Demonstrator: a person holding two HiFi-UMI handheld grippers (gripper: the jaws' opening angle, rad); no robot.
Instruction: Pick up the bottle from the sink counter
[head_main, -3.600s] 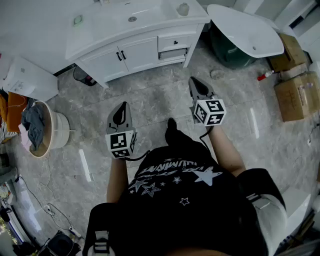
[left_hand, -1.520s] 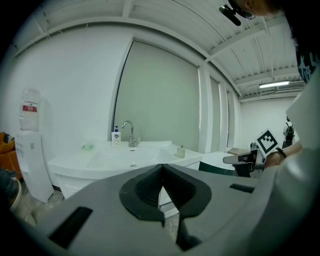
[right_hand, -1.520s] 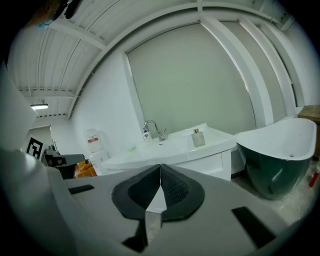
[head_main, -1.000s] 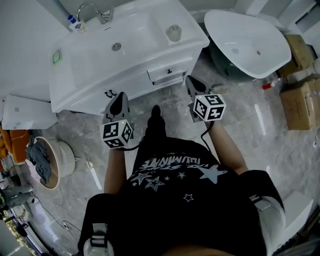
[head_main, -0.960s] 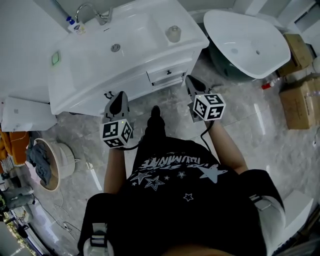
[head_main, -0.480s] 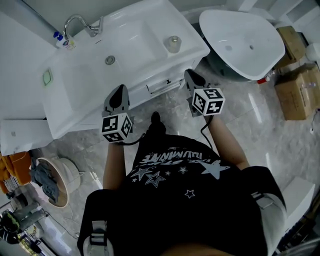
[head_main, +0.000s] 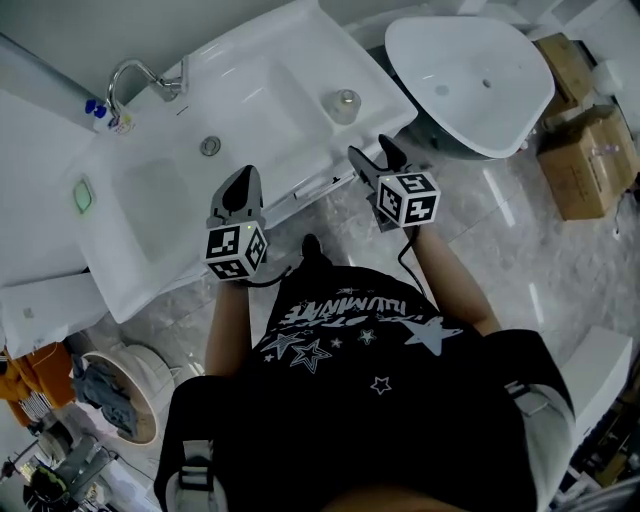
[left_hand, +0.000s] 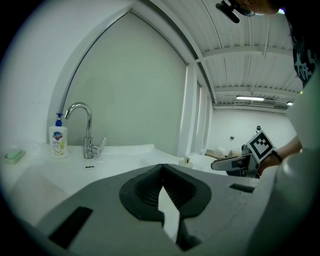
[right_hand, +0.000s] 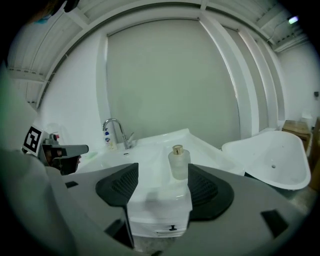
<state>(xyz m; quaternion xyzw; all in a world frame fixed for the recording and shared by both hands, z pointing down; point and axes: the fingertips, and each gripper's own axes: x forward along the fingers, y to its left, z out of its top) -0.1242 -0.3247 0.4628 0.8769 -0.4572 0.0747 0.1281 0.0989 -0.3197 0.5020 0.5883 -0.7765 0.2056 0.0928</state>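
Nothing lifted yet: the bottle (right_hand: 178, 162) stands on the desk (right_hand: 152, 162) at twelve o'clock, beyond my right gripper (right_hand: 159, 186), its empty fingers opening wide; left gripper (left_hand: 161, 175) fingers pressed together.

I saw the bottle (head_main: 345, 104) standing on the surface's (head_main: 378, 88) right end, beside the basin (head_main: 250, 115). The faucet (left_hand: 89, 140) stood behind the basin, with a soap dispenser (left_hand: 58, 141) to its left. The bathtub (head_main: 470, 80) lay right of the surface, with boxes (head_main: 585, 165) beyond it.
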